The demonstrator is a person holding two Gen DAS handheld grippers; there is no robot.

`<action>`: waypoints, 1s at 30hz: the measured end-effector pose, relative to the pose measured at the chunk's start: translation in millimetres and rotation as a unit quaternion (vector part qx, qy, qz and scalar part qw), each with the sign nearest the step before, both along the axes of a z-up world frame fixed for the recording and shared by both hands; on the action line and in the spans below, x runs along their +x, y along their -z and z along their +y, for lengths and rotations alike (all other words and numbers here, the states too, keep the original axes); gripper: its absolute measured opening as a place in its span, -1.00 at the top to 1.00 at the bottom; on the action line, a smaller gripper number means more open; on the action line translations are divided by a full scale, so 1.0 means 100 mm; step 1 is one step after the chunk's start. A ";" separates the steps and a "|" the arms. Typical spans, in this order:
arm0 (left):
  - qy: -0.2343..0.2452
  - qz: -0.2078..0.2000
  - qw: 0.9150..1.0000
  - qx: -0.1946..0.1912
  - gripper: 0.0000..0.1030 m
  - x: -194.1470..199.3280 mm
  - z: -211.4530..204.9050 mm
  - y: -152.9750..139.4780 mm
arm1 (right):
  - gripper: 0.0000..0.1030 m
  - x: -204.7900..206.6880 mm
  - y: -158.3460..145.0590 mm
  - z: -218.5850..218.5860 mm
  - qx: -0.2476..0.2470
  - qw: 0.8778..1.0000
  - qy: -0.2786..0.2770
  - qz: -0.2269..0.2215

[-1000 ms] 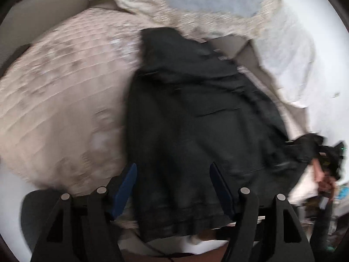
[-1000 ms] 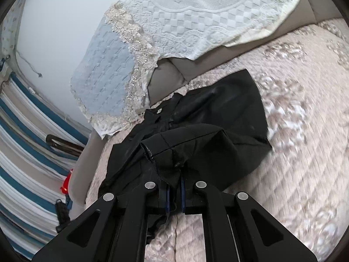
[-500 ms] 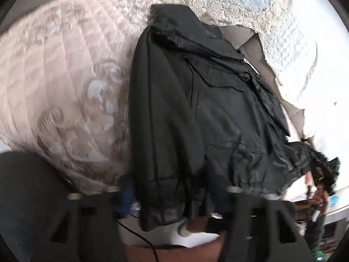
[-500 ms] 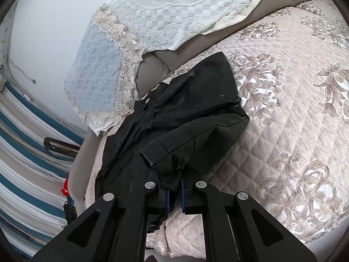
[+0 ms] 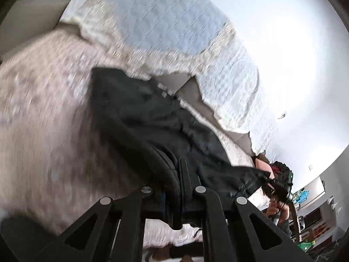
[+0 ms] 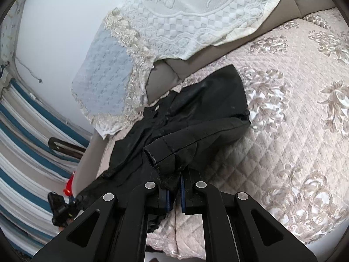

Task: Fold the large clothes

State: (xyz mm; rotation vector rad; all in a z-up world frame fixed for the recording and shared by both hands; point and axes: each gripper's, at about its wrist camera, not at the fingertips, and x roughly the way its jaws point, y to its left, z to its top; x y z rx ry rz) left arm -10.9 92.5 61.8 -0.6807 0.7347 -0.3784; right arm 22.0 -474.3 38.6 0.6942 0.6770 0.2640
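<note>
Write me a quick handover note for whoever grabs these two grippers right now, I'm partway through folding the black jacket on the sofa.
Left gripper: jaws closing on a black edge of the jacket, fabric between them.
Right gripper: shut on a sleeve cuff.
Jacket: mostly lying on the quilted sofa cover, its far end near the lace throw on the backrest; both gripped ends are lifted off the cover.
Done: both ends gripped.
Left: no neat fold shows yet; probably carry the gripped ends over the body, lay them flat, then fold again. The left view is blurred, so check that grip first.
</note>
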 end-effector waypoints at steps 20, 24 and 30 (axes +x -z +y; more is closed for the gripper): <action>-0.041 -0.043 0.998 0.033 0.83 1.76 0.23 -0.27 | 0.86 1.32 -0.51 -0.08 -0.022 1.000 0.010 -0.019; -0.084 0.006 0.996 0.033 0.83 2.34 0.38 0.08 | 0.87 1.86 -0.39 -0.18 -0.027 0.999 0.033 0.005; -0.128 0.108 0.984 0.063 0.80 3.00 0.46 0.85 | 0.75 2.70 0.26 -0.33 -0.013 0.995 0.056 0.086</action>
